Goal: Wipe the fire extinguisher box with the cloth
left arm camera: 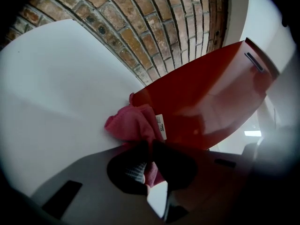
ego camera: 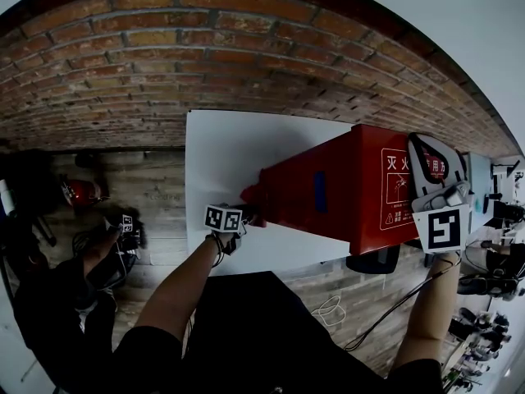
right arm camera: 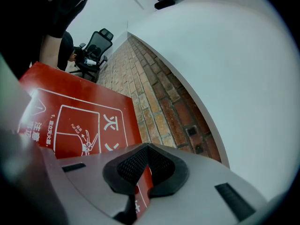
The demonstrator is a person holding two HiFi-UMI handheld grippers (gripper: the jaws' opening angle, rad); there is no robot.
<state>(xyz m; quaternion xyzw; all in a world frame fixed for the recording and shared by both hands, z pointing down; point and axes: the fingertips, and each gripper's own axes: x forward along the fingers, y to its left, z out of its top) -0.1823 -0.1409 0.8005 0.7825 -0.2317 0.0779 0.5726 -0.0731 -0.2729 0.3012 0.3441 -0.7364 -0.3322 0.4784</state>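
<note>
left gripper point(left arm camera: 149, 146) is seen clenched on a pink cloth point(left arm camera: 133, 123), a fold of which is pinched between the dark pads while the rest is bunched out ahead of the tips. the cloth is held against the lower corner of the red box point(left arm camera: 206, 97), where that corner meets a white surface point(left arm camera: 56, 88), and a small white tag point(left arm camera: 161, 127) on the cloth is turned toward the box. in the head view the same gripper point(ego camera: 244, 215) is found at the box's point(ego camera: 344, 187) left end, with its marker cube facing the camera and a bare forearm behind it. the box is laid on its side across the white surface point(ego camera: 221, 146), with its printed face toward the right and a blue strip on its upper side. right gripper point(right arm camera: 147, 149) is closed with nothing between its pads, and its tips are set just before the printed face of the box point(right arm camera: 75, 121); whether that face is touched cannot be told. in the head view this gripper point(ego camera: 432, 167) is seen at the box's right end, over the white print. a brick wall point(ego camera: 205, 48) is seen behind the white surface. a red extinguisher point(ego camera: 78, 191) is seen on the floor at the far left, and white cables point(ego camera: 332, 310) lie below the box. a black chair point(right arm camera: 96, 48) is seen beyond the box in the right gripper view.
</note>
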